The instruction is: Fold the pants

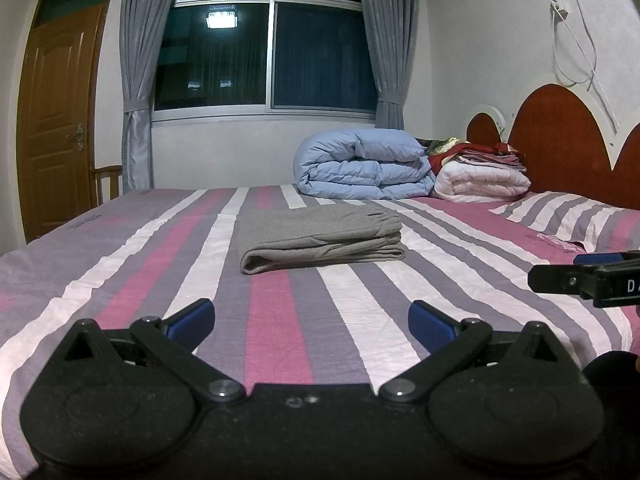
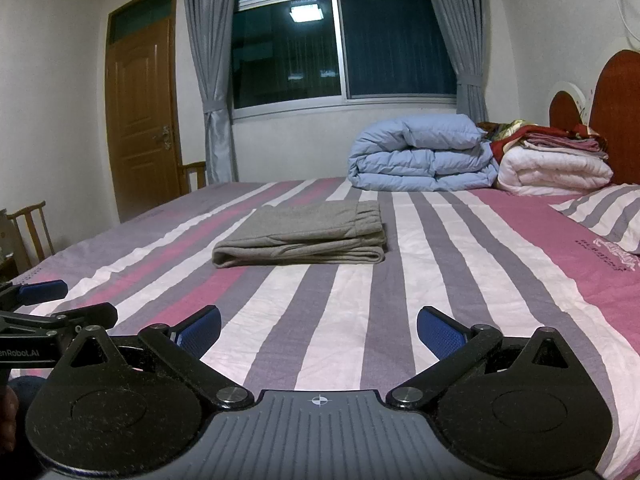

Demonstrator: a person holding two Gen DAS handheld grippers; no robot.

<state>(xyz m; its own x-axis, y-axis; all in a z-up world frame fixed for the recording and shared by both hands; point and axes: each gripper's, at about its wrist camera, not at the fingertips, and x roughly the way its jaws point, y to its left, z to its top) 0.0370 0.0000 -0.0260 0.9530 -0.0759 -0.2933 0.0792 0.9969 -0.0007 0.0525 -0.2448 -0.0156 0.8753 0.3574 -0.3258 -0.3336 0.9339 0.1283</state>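
The grey pants [image 1: 320, 238] lie folded into a flat rectangular stack on the striped bedsheet [image 1: 276, 312], ahead of both grippers; they also show in the right wrist view [image 2: 302, 234]. My left gripper [image 1: 311, 322] is open and empty, held back from the pants near the bed's front edge. My right gripper [image 2: 319, 330] is open and empty too, level with the left one. The right gripper's fingers [image 1: 560, 278] show at the right edge of the left wrist view. The left gripper's fingers [image 2: 40, 292] show at the left edge of the right wrist view.
A rolled blue duvet [image 1: 362, 164] and a white quilt with folded cloths [image 1: 482, 180] lie at the bed's far side by the red headboard [image 1: 560, 132]. A striped pillow [image 1: 572, 216] lies at right. A wooden door [image 2: 140, 116] and chairs [image 2: 30, 228] stand at left.
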